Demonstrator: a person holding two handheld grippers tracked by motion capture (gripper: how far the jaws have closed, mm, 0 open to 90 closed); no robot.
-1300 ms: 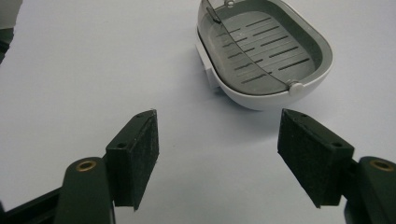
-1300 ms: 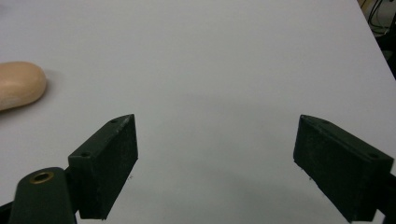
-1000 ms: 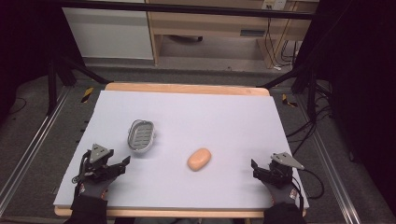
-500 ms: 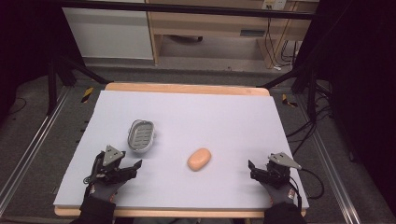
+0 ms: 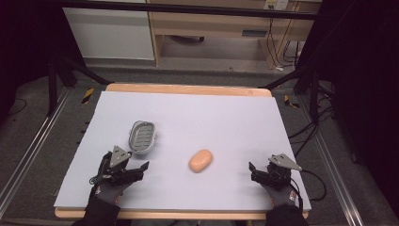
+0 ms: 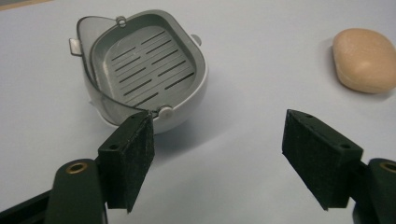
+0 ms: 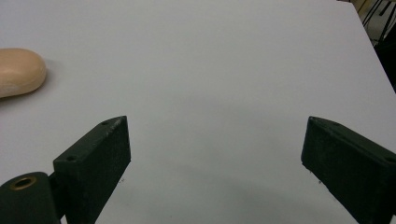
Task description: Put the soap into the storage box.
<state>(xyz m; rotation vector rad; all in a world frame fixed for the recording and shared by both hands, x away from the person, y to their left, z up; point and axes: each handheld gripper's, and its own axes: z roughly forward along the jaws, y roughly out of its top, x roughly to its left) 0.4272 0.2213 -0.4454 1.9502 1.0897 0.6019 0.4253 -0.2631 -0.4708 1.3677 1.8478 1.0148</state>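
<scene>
One soap dish [image 5: 142,136]; one soap bar [image 5: 201,160]; two grippers, left gripper [image 5: 137,170], right gripper [image 5: 254,172], fingers spread, empty; one counter [image 5: 226,113].

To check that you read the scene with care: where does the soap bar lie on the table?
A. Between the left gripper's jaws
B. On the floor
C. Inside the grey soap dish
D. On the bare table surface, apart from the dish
D: the soap bar lies on the white table, apart from the soap dish, which holds nothing, and clear of the left gripper.
</scene>
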